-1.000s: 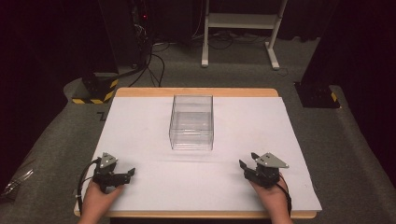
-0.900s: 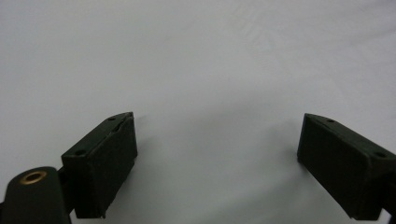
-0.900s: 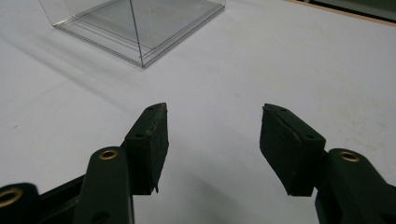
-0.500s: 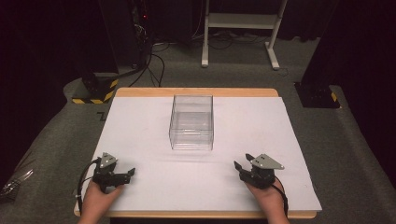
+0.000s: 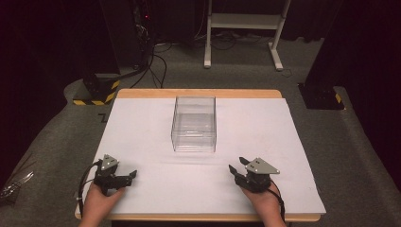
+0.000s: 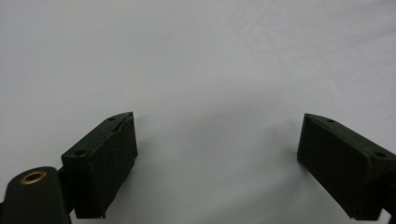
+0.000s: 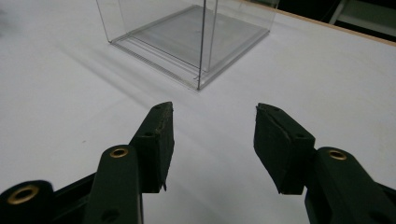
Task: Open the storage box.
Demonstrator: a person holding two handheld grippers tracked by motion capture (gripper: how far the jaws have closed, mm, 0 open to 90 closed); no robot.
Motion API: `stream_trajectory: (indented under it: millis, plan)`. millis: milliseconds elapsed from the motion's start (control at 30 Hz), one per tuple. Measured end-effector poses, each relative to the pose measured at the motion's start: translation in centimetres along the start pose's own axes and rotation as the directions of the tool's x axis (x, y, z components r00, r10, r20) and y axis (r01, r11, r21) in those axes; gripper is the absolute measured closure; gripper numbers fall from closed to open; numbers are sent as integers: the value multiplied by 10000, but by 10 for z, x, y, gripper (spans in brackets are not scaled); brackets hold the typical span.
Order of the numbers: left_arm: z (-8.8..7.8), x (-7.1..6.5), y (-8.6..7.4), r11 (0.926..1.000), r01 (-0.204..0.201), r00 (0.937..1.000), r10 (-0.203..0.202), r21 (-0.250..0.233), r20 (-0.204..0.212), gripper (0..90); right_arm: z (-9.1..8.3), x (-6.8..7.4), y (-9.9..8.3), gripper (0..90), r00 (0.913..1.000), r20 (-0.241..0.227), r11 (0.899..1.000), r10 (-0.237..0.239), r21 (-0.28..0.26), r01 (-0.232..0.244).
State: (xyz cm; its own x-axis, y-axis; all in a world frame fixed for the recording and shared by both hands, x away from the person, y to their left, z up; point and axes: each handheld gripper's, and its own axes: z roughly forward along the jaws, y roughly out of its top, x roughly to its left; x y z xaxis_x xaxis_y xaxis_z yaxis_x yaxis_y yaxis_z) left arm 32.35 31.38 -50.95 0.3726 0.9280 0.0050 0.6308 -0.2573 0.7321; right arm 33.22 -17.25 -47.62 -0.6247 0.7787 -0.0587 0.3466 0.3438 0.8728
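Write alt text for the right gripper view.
Two black fingers stand apart with nothing between them, just above a white sheet. Ahead stands the near corner of a clear box, untouched and apparently empty.

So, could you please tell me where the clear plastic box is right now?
In the high view the clear plastic box stands on the white sheet at the table's middle, toward the far edge, apart from both claws; the right claw points at its near corner.
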Motion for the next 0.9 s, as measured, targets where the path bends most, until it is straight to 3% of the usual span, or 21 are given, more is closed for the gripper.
stream_trajectory:
  millis: [333, 500, 900]
  plan:
    - [0, 0, 0, 10000, 11, 10000, -11, -2, -7, 120, 11, 18, 7, 485, 9994, -319, 9999, 123, -70, -126]
    - [0, 0, 0, 10000, -10, 10000, 10, 0, -9, 120, 16, 27, 10, 503, 9989, -470, 9999, -89, -121, 83]
    - [0, 0, 0, 10000, 13, 10000, -13, -6, -8, 120, 32, 34, 21, 466, 9976, -694, 10000, 17, 34, -15]
